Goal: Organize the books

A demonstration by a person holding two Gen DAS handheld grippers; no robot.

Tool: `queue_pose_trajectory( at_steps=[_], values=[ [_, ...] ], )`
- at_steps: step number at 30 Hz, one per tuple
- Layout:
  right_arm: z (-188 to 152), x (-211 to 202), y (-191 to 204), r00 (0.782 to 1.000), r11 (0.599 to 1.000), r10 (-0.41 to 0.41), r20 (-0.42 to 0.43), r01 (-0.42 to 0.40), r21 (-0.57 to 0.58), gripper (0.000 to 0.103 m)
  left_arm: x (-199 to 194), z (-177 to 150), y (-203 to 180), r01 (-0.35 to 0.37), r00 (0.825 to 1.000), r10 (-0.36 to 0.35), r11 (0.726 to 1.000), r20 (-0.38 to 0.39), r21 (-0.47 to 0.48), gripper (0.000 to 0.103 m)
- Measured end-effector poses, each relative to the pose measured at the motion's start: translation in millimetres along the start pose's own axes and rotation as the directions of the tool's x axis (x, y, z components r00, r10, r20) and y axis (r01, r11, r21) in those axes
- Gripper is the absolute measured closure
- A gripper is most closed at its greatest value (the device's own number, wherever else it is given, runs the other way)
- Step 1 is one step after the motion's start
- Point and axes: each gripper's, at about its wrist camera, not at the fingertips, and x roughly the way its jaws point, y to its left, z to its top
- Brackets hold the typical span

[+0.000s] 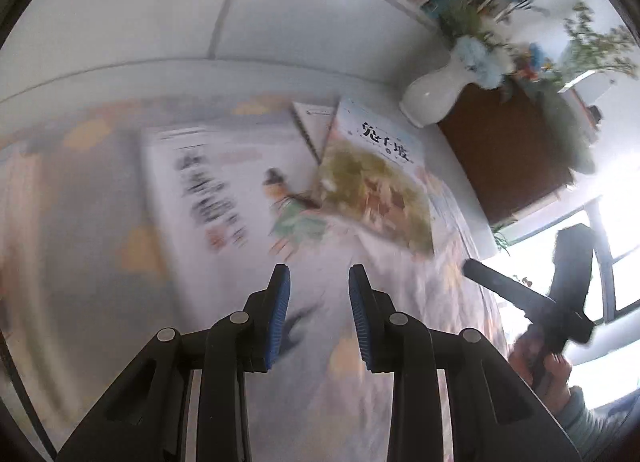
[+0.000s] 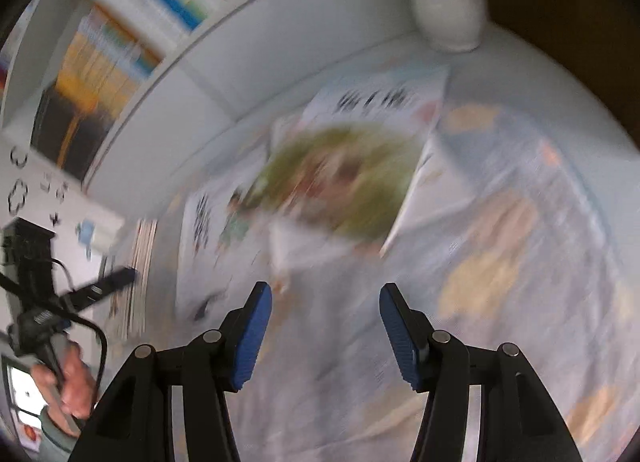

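White shelf unit (image 1: 224,13) behind patterned tablecloth (image 1: 100,201); bright window (image 1: 616,229) right.

**Daylight, heavy blur, bent edges**

Soft daylight pours from a blown-out window (image 1: 616,229), glaring white at the left view's right edge. Motion blur smears both views, worst in the right one, where the books (image 2: 340,177) turn to streaks. A faint shadow lies on the tablecloth (image 1: 304,322). Fisheye curvature bends the shelf (image 1: 280,61); corners darken.

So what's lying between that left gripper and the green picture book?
Only bare patterned tablecloth. In the left wrist view, the left gripper, jaws open, points toward the green picture book, with nothing lying between them.
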Motion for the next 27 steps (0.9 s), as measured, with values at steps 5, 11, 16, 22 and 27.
queue_pose_trajectory(
  at_steps=[5, 11, 16, 22, 27],
  values=[
    [36, 7, -31, 1.000, 1.000, -0.028, -0.008, 0.029, 0.011, 0.066, 55, 39, -19, -0.065, 0.998, 0.064, 0.996, -0.014, -0.068, 0.076],
    [39, 30, -34, 0.998, 0.998, -0.034, -0.050, 0.031, -0.049, 0.070, 90, 61, -13, -0.085, 0.996, 0.083, 0.986, -0.020, -0.142, 0.076],
    [48, 46, -43, 0.998, 1.000, -0.007, -0.060, 0.006, -0.026, 0.070, 102, 62, -16, -0.051, 0.999, 0.051, 0.989, -0.009, -0.141, 0.074],
    [56, 53, -38, 0.999, 0.998, -0.003, -0.050, 0.000, -0.060, 0.069, 99, 61, -6, 0.035, 0.999, -0.041, 0.987, -0.031, -0.156, 0.073],
    [58, 47, -57, 0.998, 0.999, 0.039, -0.056, -0.038, 0.017, 0.069, 91, 56, -8, 0.145, 0.986, -0.157, 0.973, -0.054, -0.181, 0.073]
  ],
)
